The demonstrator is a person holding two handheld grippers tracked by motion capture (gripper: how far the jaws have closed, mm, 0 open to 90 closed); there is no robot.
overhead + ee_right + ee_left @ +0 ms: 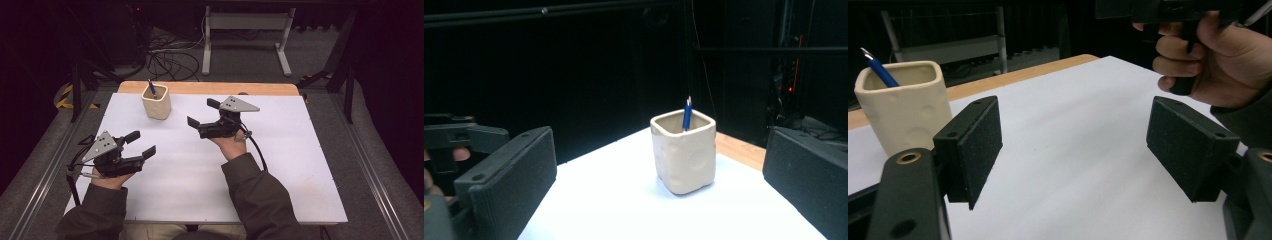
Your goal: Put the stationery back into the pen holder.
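Both claws, left [141, 143] and right [201, 112], stand spread and empty; I judge the cup [156, 102] stiff, breakable, best pinched across its flat walls, below the pen [151, 88].

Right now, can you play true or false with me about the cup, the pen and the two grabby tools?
1. The cream cup stands upright on the white table. True.
2. A blue pen sticks out of the cup. True.
3. The right gripper is squeezing the cup. False: its fingers are open and apart from the cup.
4. The left gripper holds the pen. False: nothing is between its open fingers.
5. The cup lies tipped on its side. False: it stands upright.
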